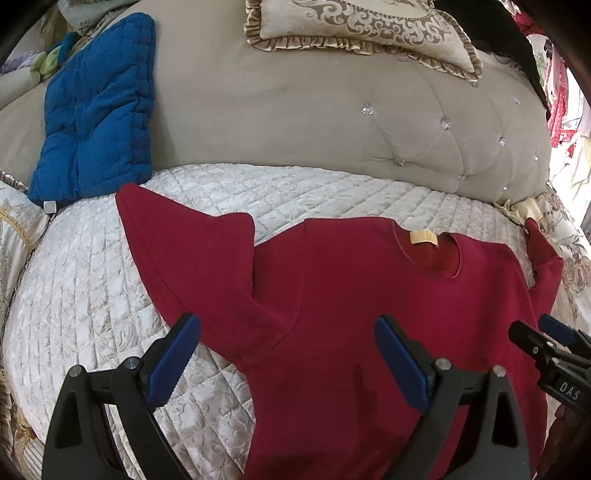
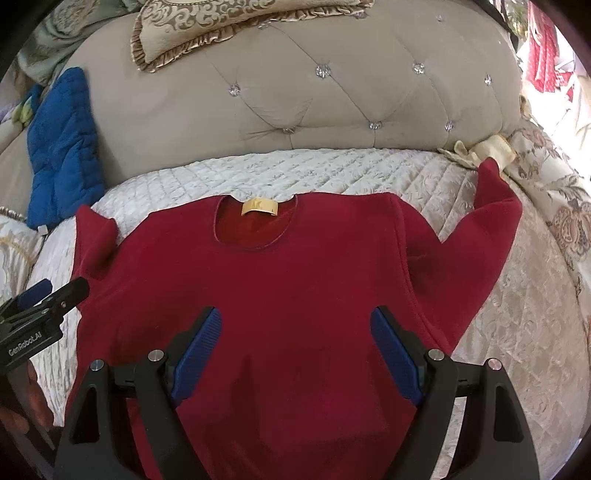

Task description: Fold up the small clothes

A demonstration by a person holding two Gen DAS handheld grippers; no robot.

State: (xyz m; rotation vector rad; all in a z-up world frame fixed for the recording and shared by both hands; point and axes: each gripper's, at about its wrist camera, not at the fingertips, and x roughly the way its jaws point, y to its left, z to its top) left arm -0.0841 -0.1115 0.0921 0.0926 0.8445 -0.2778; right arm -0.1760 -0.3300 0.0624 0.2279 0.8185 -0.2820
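Observation:
A small dark red long-sleeved sweater (image 1: pixel 351 295) lies flat on the quilted white bedspread (image 1: pixel 92 295), neck toward the headboard, with a yellow label (image 1: pixel 424 237) at the collar. It also shows in the right wrist view (image 2: pixel 295 280). Its left sleeve (image 1: pixel 184 251) is spread up and out to the left; its right sleeve (image 2: pixel 480 229) reaches to the right. My left gripper (image 1: pixel 288 354) is open and empty above the sweater's left side. My right gripper (image 2: pixel 295 350) is open and empty above the sweater's middle. Each gripper shows at the edge of the other's view.
A beige tufted headboard (image 1: pixel 369 122) stands behind the bedspread. A blue quilted cushion (image 1: pixel 96 118) leans at the left. A patterned frilled pillow (image 1: pixel 362 29) lies on top of the headboard. Floral bedding (image 2: pixel 554 206) lies at the right.

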